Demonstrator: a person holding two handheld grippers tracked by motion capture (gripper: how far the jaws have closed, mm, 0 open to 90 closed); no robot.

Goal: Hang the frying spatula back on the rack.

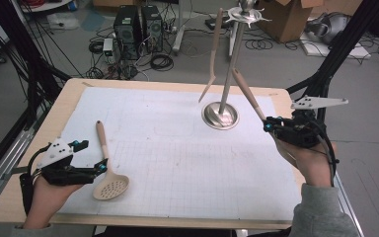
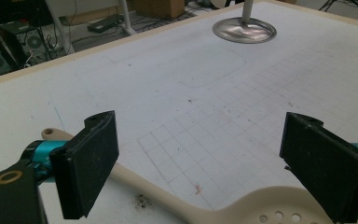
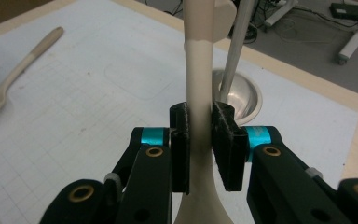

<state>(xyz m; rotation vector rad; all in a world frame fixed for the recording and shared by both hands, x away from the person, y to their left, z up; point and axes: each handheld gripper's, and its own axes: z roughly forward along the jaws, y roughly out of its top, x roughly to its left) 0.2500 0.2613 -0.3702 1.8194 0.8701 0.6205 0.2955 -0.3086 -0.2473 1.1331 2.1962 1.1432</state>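
Observation:
A metal utensil stand [image 1: 220, 115] rises from its round base at the far right of the mat, with a beige utensil [image 1: 212, 54] hanging from its top hooks. My right gripper [image 1: 269, 126] is shut on the handle of a second beige utensil [image 1: 246, 91], held off the table and slanting up towards the pole. In the right gripper view the pads clamp that handle [image 3: 199, 70] with the stand's base [image 3: 242, 98] just behind. My left gripper [image 1: 93, 155] stands open low over a beige slotted spoon [image 1: 109, 185] lying on the mat. Its handle [image 2: 168, 200] runs between the jaws, untouched.
A white grid mat [image 1: 177, 158] covers most of the wooden table [image 1: 69, 94]. Beyond the far edge, the floor holds computer towers [image 1: 138, 27], tangled cables and a cardboard box [image 1: 296, 17]. Black frame posts [image 1: 345, 44] stand at both sides.

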